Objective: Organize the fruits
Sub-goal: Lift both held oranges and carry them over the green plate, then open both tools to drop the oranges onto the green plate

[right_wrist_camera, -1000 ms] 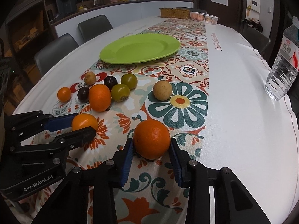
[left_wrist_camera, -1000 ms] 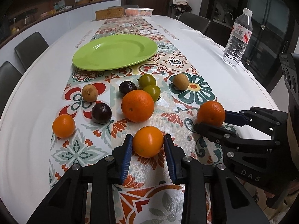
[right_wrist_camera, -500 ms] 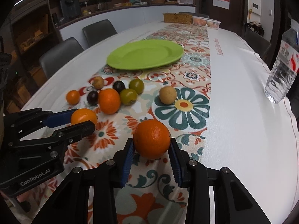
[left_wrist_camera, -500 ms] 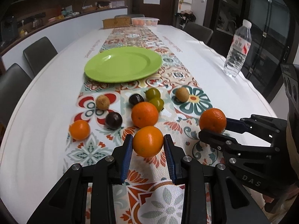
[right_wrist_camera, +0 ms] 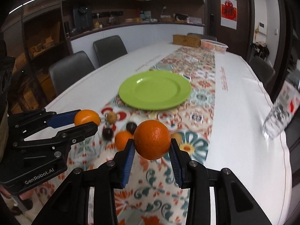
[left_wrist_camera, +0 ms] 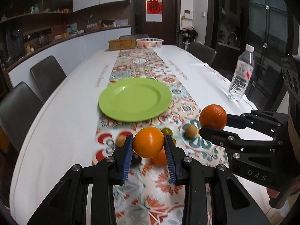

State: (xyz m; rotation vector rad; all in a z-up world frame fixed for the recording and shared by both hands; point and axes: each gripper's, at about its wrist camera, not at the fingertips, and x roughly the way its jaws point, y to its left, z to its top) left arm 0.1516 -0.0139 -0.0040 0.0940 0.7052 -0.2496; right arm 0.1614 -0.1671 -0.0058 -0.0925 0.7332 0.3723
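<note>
My left gripper (left_wrist_camera: 149,143) is shut on an orange (left_wrist_camera: 148,140), held up off the table. My right gripper (right_wrist_camera: 152,144) is shut on a larger orange (right_wrist_camera: 151,138), also in the air. Each wrist view shows the other gripper beside it: the right gripper (left_wrist_camera: 213,124) with its orange (left_wrist_camera: 213,116), and the left gripper (right_wrist_camera: 86,121) with its orange (right_wrist_camera: 87,116). An empty green plate (left_wrist_camera: 135,99) (right_wrist_camera: 154,90) lies ahead on the patterned runner. Below the grippers remain another orange (right_wrist_camera: 122,139), two dark fruits (right_wrist_camera: 107,133), a tan fruit (left_wrist_camera: 190,130) and a green fruit (left_wrist_camera: 166,131).
A water bottle (left_wrist_camera: 241,76) (right_wrist_camera: 281,112) stands near the table's right edge. At the far end sit a wicker box (left_wrist_camera: 121,44) and a white basket (left_wrist_camera: 149,43). Grey chairs (left_wrist_camera: 47,75) line the left side.
Both grippers have risen from the table, each carrying its orange. The views have tilted upward, so the plate and loose fruits now sit lower and nearer.
</note>
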